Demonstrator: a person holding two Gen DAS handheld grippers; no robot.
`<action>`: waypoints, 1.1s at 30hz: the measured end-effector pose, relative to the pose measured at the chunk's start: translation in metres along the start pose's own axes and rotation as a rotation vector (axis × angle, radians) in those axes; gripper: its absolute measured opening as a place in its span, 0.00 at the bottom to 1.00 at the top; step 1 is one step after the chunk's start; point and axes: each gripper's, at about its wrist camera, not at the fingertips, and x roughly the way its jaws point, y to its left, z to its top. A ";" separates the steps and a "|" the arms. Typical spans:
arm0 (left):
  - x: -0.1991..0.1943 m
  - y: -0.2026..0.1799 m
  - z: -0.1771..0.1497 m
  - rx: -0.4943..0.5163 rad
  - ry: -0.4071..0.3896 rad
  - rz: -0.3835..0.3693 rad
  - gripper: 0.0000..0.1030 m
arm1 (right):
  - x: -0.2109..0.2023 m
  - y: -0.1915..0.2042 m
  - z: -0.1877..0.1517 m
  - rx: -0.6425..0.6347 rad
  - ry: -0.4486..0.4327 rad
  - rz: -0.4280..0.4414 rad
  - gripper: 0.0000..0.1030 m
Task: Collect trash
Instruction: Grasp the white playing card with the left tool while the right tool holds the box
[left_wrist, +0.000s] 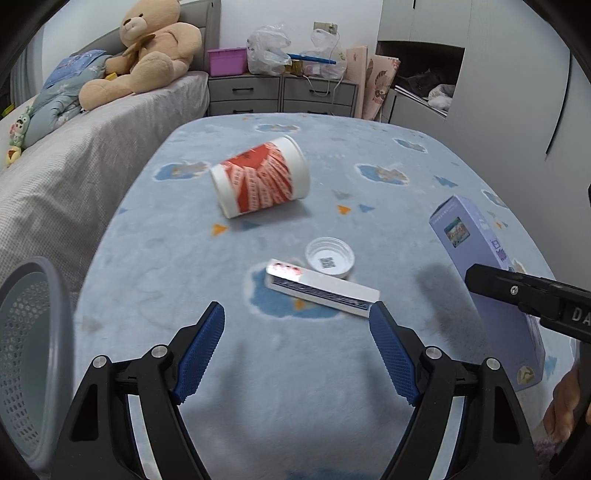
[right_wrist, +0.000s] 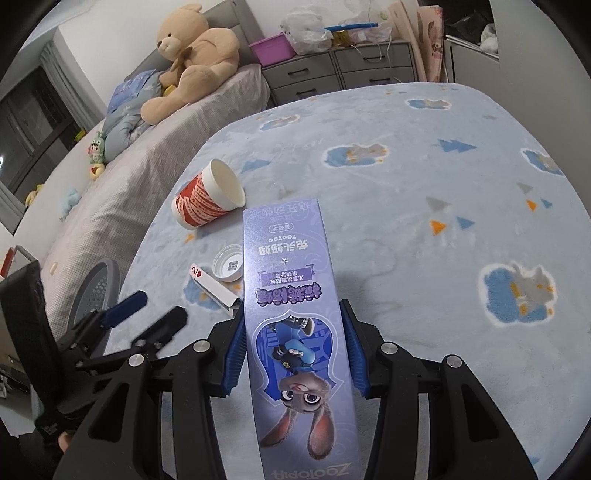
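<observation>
My left gripper (left_wrist: 297, 321) hangs open over the blue cloud blanket (left_wrist: 258, 369), with nothing between its fingers. Just beyond its tips lies a flat white playing-card box (left_wrist: 321, 291) and a white bottle cap (left_wrist: 330, 257). Farther off, a red and white paper cup (left_wrist: 260, 177) lies on its side. My right gripper (right_wrist: 293, 310) is shut on a tall purple cartoon-rabbit box (right_wrist: 291, 295), held above the blanket. That purple box (left_wrist: 476, 258) shows at the right edge of the left wrist view. A grey perforated trash basket (left_wrist: 33, 350) stands at the left.
A bed with a big teddy bear (left_wrist: 147, 59) runs along the left. Grey drawers (left_wrist: 280, 96) with bags and a pink tub stand at the back, with a wardrobe (left_wrist: 498, 92) to the right. A person's hand (left_wrist: 565, 406) shows at the lower right.
</observation>
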 end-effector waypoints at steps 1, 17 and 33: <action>0.004 -0.005 0.001 0.004 0.005 0.002 0.75 | -0.001 -0.002 0.001 0.005 -0.003 0.005 0.44; 0.045 -0.022 0.014 -0.002 0.074 0.127 0.75 | -0.014 -0.020 0.020 0.067 -0.044 0.024 0.44; 0.010 0.050 -0.003 -0.121 0.074 0.194 0.75 | -0.014 -0.009 0.018 0.043 -0.046 0.038 0.44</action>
